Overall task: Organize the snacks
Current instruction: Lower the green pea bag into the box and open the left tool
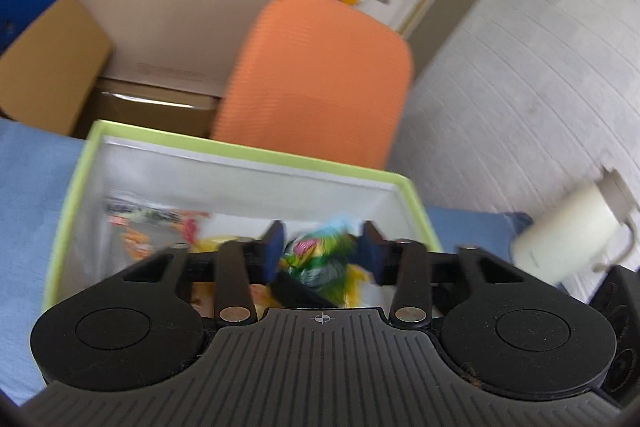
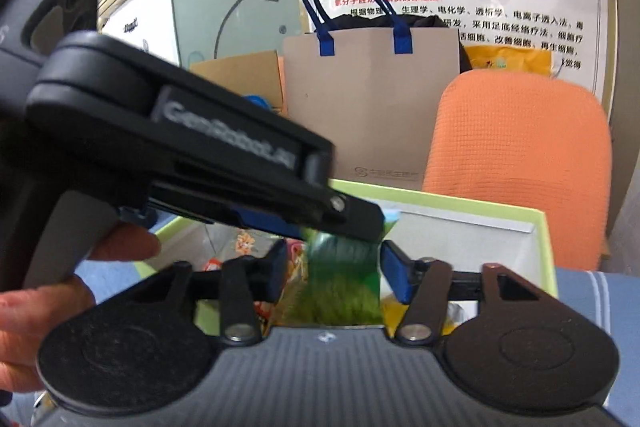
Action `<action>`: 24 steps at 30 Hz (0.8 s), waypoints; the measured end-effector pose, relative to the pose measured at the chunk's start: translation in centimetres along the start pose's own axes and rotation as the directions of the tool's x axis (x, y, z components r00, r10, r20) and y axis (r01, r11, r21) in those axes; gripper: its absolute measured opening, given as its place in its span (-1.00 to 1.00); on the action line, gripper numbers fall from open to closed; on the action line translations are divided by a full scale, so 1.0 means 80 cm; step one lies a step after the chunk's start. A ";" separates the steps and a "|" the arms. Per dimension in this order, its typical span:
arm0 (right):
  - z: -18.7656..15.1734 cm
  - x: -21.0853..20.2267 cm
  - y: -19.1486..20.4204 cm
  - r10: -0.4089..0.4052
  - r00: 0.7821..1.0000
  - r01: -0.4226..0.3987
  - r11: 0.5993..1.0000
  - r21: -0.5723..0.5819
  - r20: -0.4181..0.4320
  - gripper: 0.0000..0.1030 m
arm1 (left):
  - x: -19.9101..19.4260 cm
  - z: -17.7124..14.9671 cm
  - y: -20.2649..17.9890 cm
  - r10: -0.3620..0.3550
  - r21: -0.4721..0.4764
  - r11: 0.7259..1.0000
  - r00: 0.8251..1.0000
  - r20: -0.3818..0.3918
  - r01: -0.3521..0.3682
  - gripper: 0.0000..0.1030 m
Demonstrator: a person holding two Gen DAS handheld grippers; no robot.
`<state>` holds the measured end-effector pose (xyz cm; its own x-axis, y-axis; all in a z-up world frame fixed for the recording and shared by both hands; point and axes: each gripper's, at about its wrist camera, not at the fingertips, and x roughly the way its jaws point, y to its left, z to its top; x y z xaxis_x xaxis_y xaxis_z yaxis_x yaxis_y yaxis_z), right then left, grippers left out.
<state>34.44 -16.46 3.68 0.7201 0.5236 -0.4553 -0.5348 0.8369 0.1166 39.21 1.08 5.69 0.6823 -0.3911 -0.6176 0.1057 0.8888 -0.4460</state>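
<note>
1. Left wrist view: the left tool (image 1: 320, 251) has matte black plastic arms and blue pads, spread apart – a blurred, crinkly green snack packet (image 1: 320, 259) sits in the gap, and whether the pads touch it is lost in blur.
2. Below it stands a square box with a lime-green rim (image 1: 248, 147) and smooth pale inner walls; more glossy, colourful snack wrappers (image 1: 156, 227) lie on its floor at the left.
3. Right wrist view: the right tool (image 2: 334, 269) is also spread, blue pads on either side of the same green packet, with no clear contact.
4. The left tool crosses in from the upper left, its tip over the packet's top – a hand (image 2: 60, 279) grips its handle.
5. Behind the box stand a ribbed orange chair back (image 2: 520, 163) and a stiff tan paper bag with blue handles (image 2: 372, 99); the box's far-right corner looks unoccupied.
6. A cream mug (image 1: 572, 231) sits right of the box on the blue-covered worktop (image 1: 28, 207).
</note>
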 end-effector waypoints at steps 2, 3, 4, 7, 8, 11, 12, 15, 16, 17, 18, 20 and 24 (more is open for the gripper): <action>0.001 -0.007 0.001 -0.016 1.000 0.016 1.000 -0.011 0.017 0.40 | -0.015 -0.003 0.012 0.007 0.002 1.000 1.000 0.029 -0.007 -0.30; 0.000 -0.017 0.003 -0.026 0.999 0.027 1.000 -0.015 0.036 0.42 | -0.025 -0.007 0.018 0.006 0.003 1.000 0.999 0.043 -0.006 -0.26; -0.001 -0.029 0.004 -0.033 0.998 0.034 0.999 -0.013 0.054 0.46 | -0.036 -0.012 0.021 0.003 0.006 1.000 0.998 0.055 -0.003 -0.23; -0.008 -0.068 0.012 -0.037 0.995 0.037 0.999 0.001 0.092 0.63 | -0.073 -0.034 0.028 0.004 0.030 1.000 0.997 0.078 -0.007 -0.08; -0.011 -0.081 0.017 -0.038 0.994 0.037 0.999 0.005 0.101 0.80 | -0.086 -0.045 0.030 0.009 0.041 0.999 0.997 0.083 -0.012 -0.03; -0.032 -0.121 0.042 -0.034 0.991 0.035 0.999 -0.013 0.132 0.84 | -0.124 -0.080 0.036 0.000 0.063 0.998 0.995 0.097 -0.007 0.00; -0.041 -0.133 0.052 -0.038 0.990 0.041 0.999 -0.019 0.134 0.84 | -0.135 -0.093 0.038 -0.001 0.061 0.998 0.995 0.100 -0.005 0.00; -0.076 -0.161 0.081 -0.039 0.993 0.041 0.999 -0.022 0.108 0.84 | -0.168 -0.132 0.042 0.003 0.052 0.999 0.995 0.102 -0.008 0.02; -0.091 -0.170 0.089 -0.037 0.995 0.038 0.999 -0.008 0.091 0.84 | -0.178 -0.146 0.043 0.000 0.049 0.999 0.995 0.099 -0.004 0.03; -0.106 -0.177 0.098 -0.024 0.997 0.023 1.000 0.005 0.072 0.84 | -0.188 -0.162 0.042 -0.008 0.049 0.999 0.996 0.093 0.003 0.05; -0.121 -0.183 0.106 -0.006 0.999 0.006 1.000 0.014 0.049 0.84 | -0.197 -0.177 0.043 -0.013 0.050 0.999 0.996 0.084 0.009 0.05; -0.149 -0.193 0.124 -0.003 1.000 0.003 1.000 0.024 0.004 0.84 | -0.213 -0.204 0.042 -0.014 0.040 0.999 0.997 0.076 0.011 0.05; -0.188 -0.205 0.152 -0.064 0.997 0.064 0.998 -0.003 -0.044 0.85 | -0.236 -0.251 0.035 0.025 0.043 0.999 0.997 0.073 -0.028 0.07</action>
<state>9.49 -17.30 -0.72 0.7328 0.4611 -0.5003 -0.4888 0.8683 0.0844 12.07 6.14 3.13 0.7356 -0.3508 -0.5795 0.1175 0.9086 -0.4008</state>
